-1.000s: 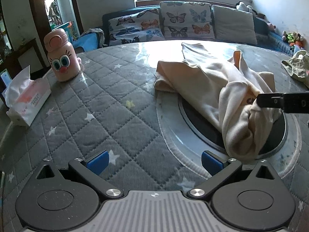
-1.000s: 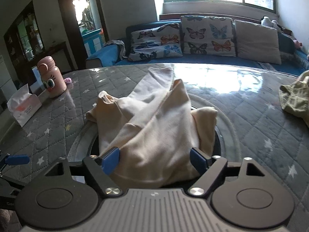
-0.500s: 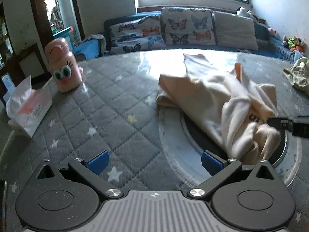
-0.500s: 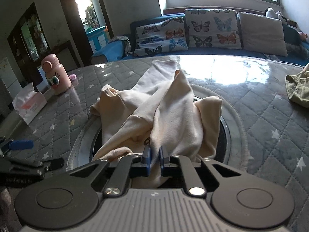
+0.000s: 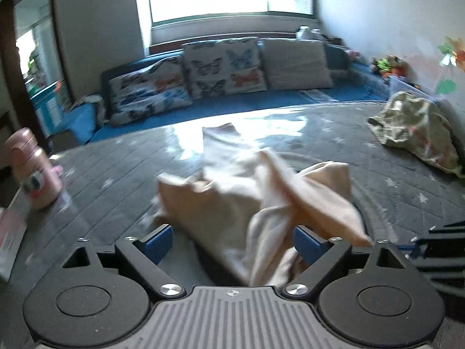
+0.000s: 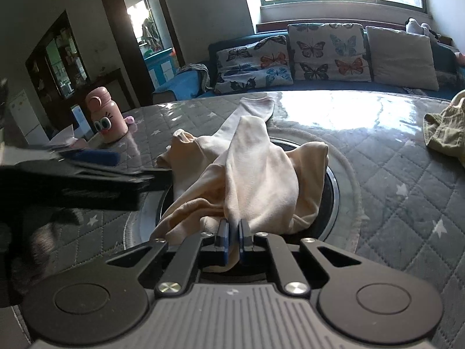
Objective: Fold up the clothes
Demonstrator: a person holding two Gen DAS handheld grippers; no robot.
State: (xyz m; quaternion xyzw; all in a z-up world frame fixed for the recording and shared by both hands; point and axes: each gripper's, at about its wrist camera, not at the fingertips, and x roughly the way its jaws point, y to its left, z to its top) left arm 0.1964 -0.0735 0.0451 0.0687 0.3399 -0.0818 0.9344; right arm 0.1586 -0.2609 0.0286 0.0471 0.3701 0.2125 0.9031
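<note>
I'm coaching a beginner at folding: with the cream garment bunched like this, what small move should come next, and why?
Probably shut the left gripper on the fabric between its open fingers. The right gripper is already pinched on the cream garment, which lies crumpled in a heap on the grey quilted table; a second hold would let both grippers lift and spread it.

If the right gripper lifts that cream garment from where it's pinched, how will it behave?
Probably floppy: the cream garment already lies in soft folds. Held by the right gripper at one spot, it would likely hang and trail. The table's glossy cover may let it slide.
</note>
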